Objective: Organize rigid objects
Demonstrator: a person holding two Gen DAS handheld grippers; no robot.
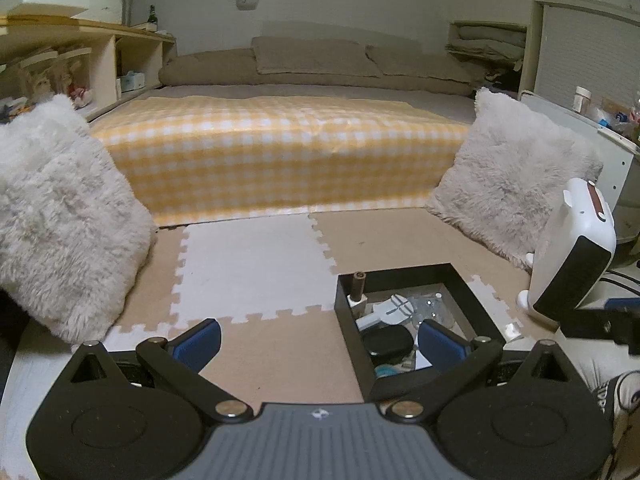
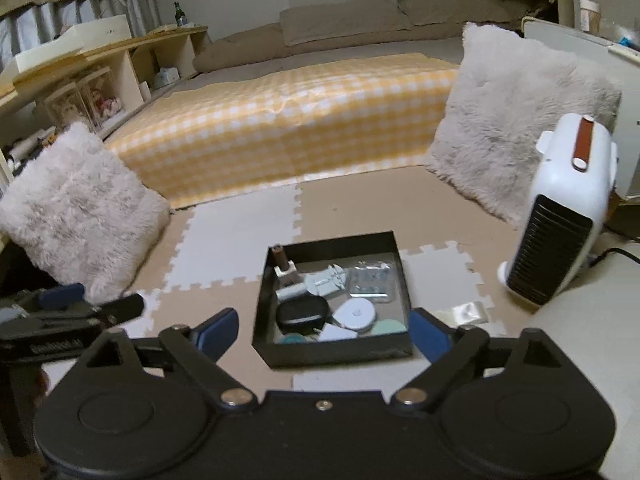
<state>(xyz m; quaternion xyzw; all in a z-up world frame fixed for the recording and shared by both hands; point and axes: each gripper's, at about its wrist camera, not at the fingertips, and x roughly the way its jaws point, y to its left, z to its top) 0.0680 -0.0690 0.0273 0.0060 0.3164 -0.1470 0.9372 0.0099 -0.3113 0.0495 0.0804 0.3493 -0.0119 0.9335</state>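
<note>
Only right wrist shows box [image 2: 394, 350] contents whole, perhaps.

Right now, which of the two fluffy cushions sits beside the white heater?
The cushion on the right, leaning by the bed's far corner, next to the heater; the other cushion lies across the floor mats.

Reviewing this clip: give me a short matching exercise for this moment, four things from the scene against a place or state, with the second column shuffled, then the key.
Things:
1. black box
2. fan heater
3. checked blanket
4. right gripper

Place or state:
A. spread over the low bed
B. open, nothing between its pads
C. on the foam mat, small items inside
D. standing right of the box, before a fluffy cushion

Pairs: 1-C, 2-D, 3-A, 4-B
</note>
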